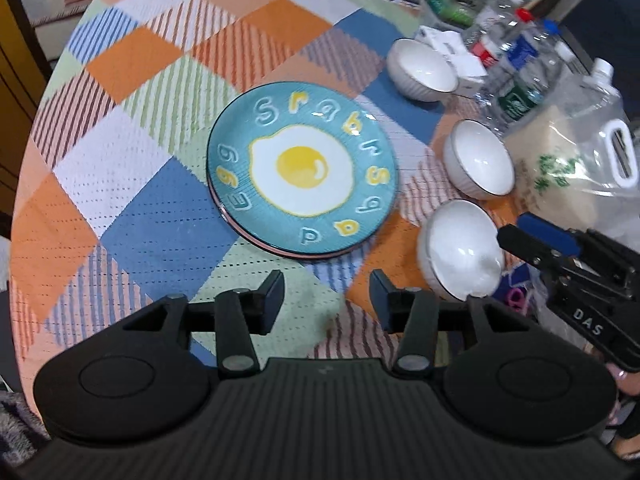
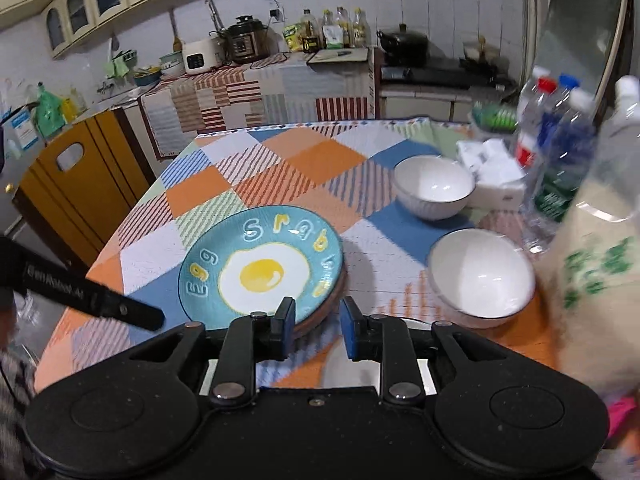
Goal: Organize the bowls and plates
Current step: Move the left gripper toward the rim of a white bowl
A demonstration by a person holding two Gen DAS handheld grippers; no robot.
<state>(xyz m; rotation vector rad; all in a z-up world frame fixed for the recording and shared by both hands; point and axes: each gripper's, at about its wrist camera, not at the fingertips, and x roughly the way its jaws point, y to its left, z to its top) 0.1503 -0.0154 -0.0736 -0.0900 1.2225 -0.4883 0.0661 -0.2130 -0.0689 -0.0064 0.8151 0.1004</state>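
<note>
Jaws on my left hand-held gripper stand apart with nothing between them, above the checked cloth of the surface. My right hand-held gripper also has its blue pads parted and empty, just short of the plate stack's near rim. Its body shows at the right edge of the left wrist view.

Just beyond both sits the teal fried-egg plate, flat on top of at least one other plate whose pinkish rim shows underneath.

To the right of the stack I see three white bowls, each standing apart and upright: the near bowl, the middle bowl and the far bowl.

Beside the bowls stand a clear jug of grain, water bottles and small white boxes.

Kitchen counter with cookers lies farthest.
</note>
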